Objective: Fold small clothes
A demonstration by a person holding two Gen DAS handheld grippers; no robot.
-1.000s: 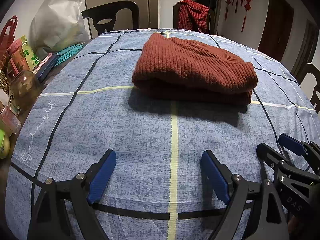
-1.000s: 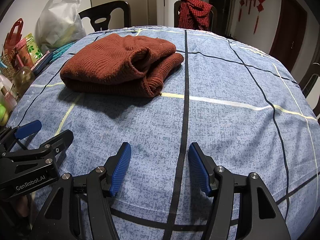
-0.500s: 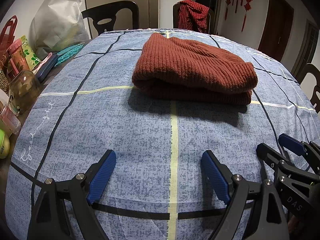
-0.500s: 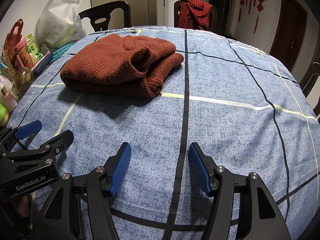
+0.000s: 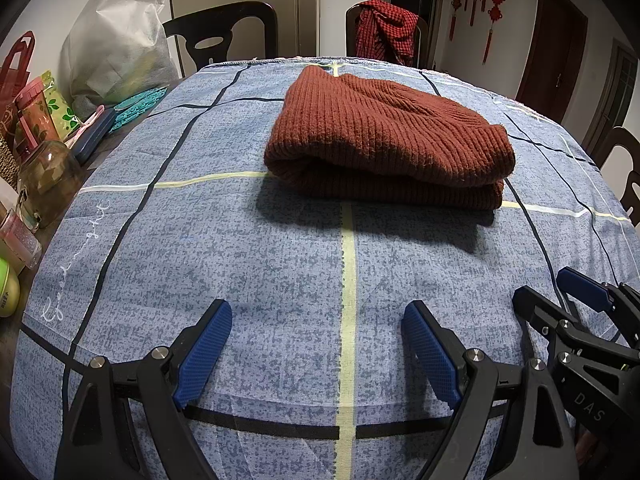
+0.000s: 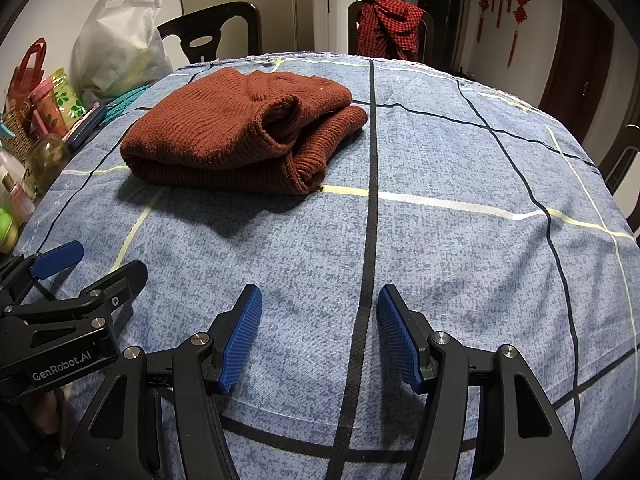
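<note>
A rust-brown knitted sweater lies folded in a thick bundle on the blue checked cloth that covers the table. In the right wrist view the sweater shows its rolled open end. My left gripper hovers near the table's front edge, well short of the sweater, open with only cloth between its blue pads. My right gripper stands beside it, likewise open and holding nothing. Each gripper appears at the edge of the other's view.
Along the left table edge stand a glass jar, small bottles, colourful packets, a red bag and a white plastic bag. Dark chairs stand behind the table, one with a red checked garment over it. Another chair is at the right.
</note>
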